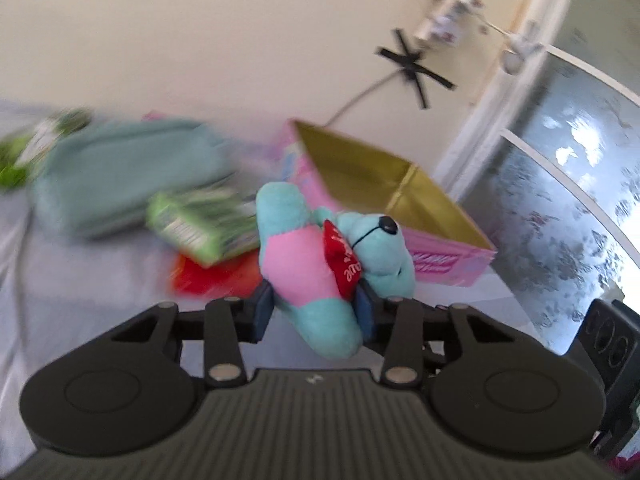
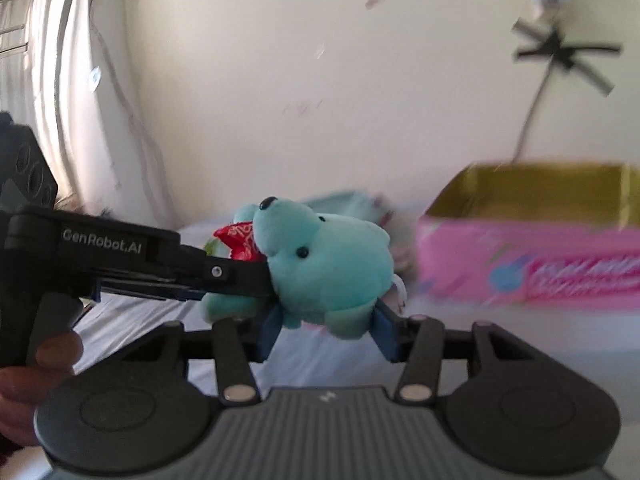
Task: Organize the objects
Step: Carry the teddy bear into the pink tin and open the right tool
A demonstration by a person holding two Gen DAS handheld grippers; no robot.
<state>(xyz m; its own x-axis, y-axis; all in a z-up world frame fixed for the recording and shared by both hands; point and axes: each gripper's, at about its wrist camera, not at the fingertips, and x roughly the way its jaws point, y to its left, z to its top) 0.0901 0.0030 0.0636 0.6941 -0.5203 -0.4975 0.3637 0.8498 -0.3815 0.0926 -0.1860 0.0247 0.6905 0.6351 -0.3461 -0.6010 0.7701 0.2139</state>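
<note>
Jaws of both grippers, left gripper (image 1: 316, 312) and right gripper (image 2: 328, 330), pinch the plush bear (image 1: 320, 256); soft, light, squashy, so grip its thick middle, box (image 1: 400, 184) near.

Left gripper (image 1: 316, 312) jaws clamped; right gripper (image 2: 328, 330) jaws clamped.

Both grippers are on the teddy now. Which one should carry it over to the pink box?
Left, probably. The left gripper is clamped on the teddy's body. The right gripper only straddles its lower edge, and whether it presses is unclear. The pink box stands open just behind the teddy.
</note>
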